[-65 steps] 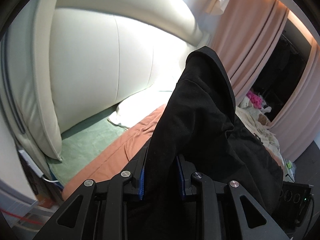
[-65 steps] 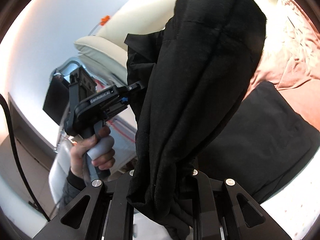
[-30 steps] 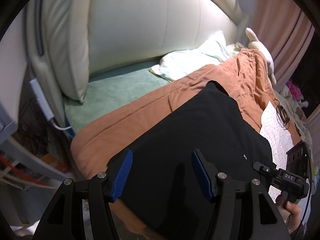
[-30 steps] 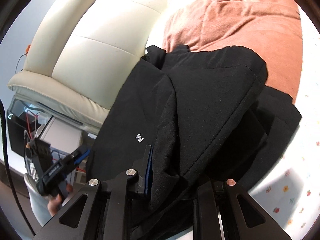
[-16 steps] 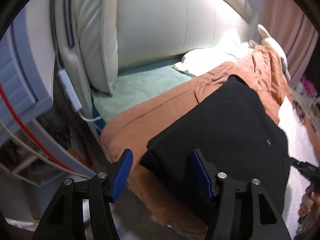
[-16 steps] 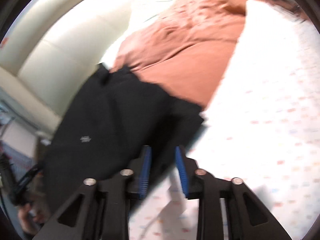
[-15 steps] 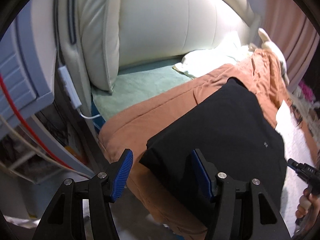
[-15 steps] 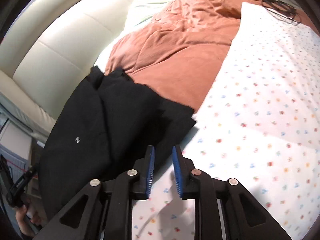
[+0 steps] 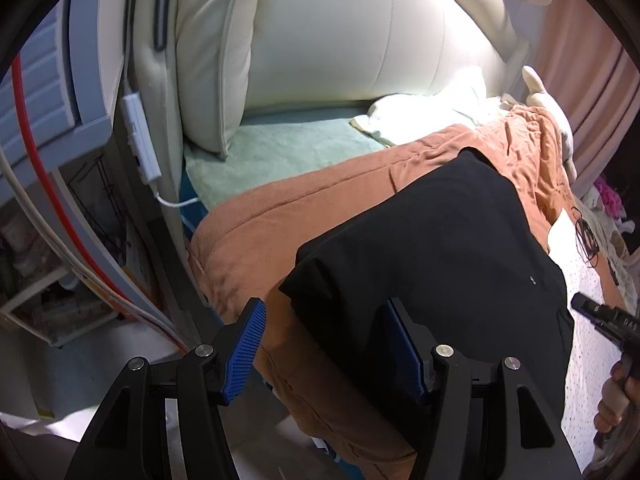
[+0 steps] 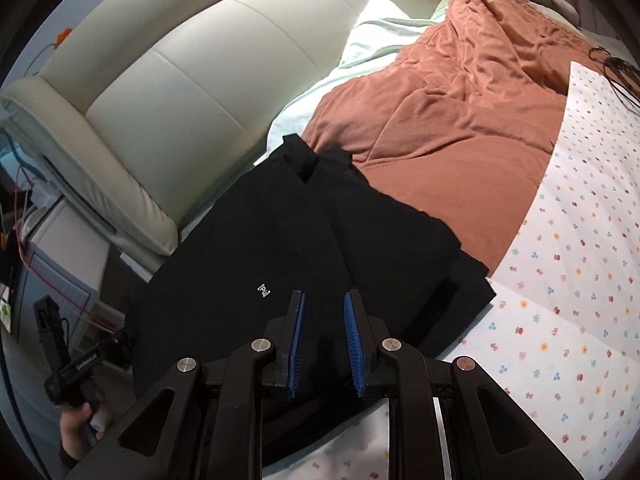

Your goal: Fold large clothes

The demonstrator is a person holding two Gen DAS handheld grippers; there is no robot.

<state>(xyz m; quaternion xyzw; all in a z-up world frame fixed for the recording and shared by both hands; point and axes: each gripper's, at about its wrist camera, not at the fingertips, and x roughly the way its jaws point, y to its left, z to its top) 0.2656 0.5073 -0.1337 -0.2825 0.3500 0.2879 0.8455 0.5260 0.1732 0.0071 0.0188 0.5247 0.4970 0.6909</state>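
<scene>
A folded black garment (image 9: 440, 248) with a small white logo lies on the orange quilt (image 9: 288, 216) at the bed's near corner; it also shows in the right wrist view (image 10: 304, 248). My left gripper (image 9: 324, 344) is wide open and empty, hovering over the garment's near-left corner. My right gripper (image 10: 322, 344) has its blue pads a narrow gap apart, empty, just above the garment's near edge. Each gripper shows in the other's view, held by a hand: the right gripper (image 9: 608, 320) and the left gripper (image 10: 72, 360).
A cream padded headboard (image 9: 360, 32) and a pale pillow (image 9: 424, 112) stand behind the garment. A flower-print sheet (image 10: 560, 280) covers the bed to the right. A white adapter with cable (image 9: 140, 140) and red cords hang left of the bed. Pink curtains (image 9: 592, 64) are at far right.
Both grippers held the black garment up, laid it down on the quilt and let go. The left gripper opened and drew back to the bed's edge; the right one drew back too.
</scene>
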